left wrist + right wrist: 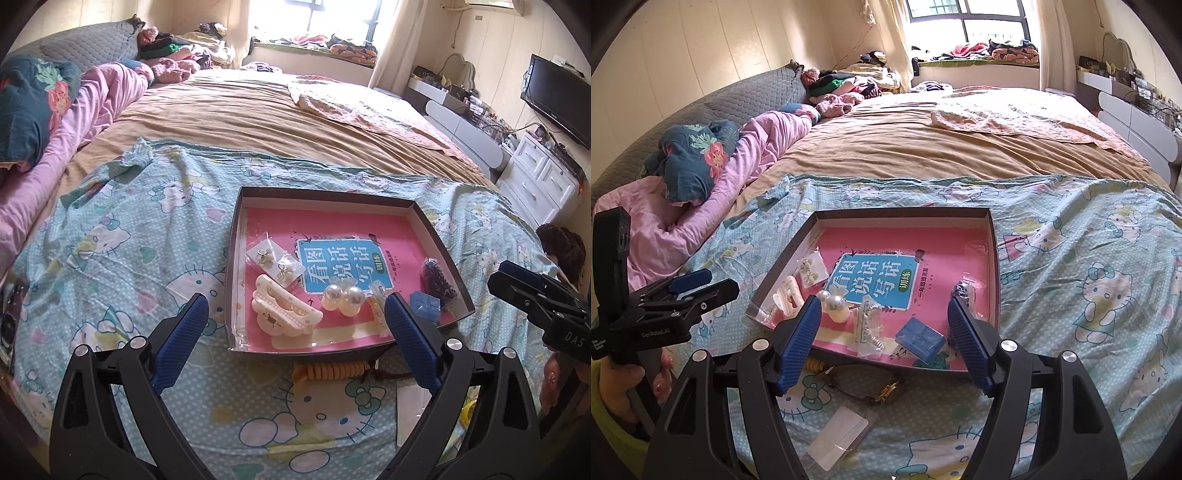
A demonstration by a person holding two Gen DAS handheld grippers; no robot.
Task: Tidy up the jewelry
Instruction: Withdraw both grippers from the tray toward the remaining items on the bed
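Note:
A dark shallow box (236, 258) (993, 258) with a pink book as its floor lies on the cartoon-cat sheet. In it are a cream hair claw (284, 312) (786, 297), a pearl piece (341, 301) (834, 304), bagged earrings (275, 264) (812, 271), a clear comb clip (870, 326), a blue case (424, 306) (919, 339) and a dark beaded piece (437, 277) (962, 291). In front of the box lie an orange coil band (332, 371), a watch (886, 393) and a small clear bag (842, 439). My left gripper (295, 317) is open and empty over the box's near edge. My right gripper (884, 321) is open and empty there too.
The box sits on a wide bed with a tan cover (277, 122). Pink bedding (92, 103) and pillows lie at the left. White drawers (543, 181) and a TV (561, 96) stand at the right. Each gripper shows in the other's view, at the side.

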